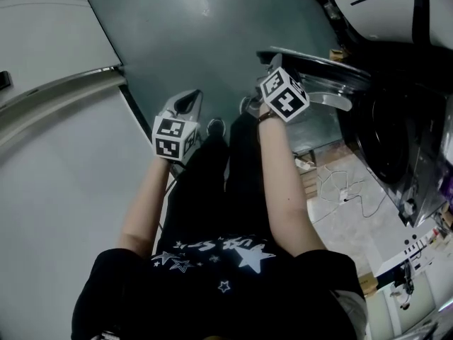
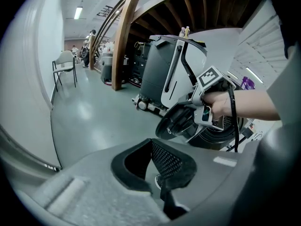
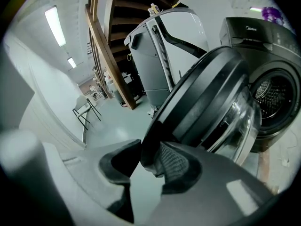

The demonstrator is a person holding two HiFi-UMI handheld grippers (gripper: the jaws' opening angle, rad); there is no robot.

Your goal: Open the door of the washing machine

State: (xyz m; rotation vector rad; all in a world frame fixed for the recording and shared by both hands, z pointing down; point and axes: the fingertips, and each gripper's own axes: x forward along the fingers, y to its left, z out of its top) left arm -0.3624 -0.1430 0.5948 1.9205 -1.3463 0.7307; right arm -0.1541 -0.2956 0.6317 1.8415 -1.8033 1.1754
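Note:
The dark front-loading washing machine [image 3: 268, 46] stands at the right, its drum opening [image 3: 273, 100] uncovered. Its round glass door [image 3: 211, 98] is swung out toward me. My right gripper [image 3: 146, 164] is shut on the door's black rim, which sits between the two pads. The head view shows the same grip, with the right gripper [image 1: 274, 61] at the edge of the door [image 1: 318, 66]. My left gripper [image 1: 190, 99] hangs over the bare floor to the left, away from the machine. In its own view the left gripper [image 2: 149, 166] is open and holds nothing, looking toward the door [image 2: 175, 125].
A tall white-and-grey appliance [image 2: 169, 65] stands behind the washing machine, beside a slanting wooden beam [image 2: 123, 36]. A chair [image 2: 64, 65] stands by the left wall farther off. A white panel [image 1: 49, 154] runs along my left. Cables [image 1: 340, 190] lie on the floor near the machine.

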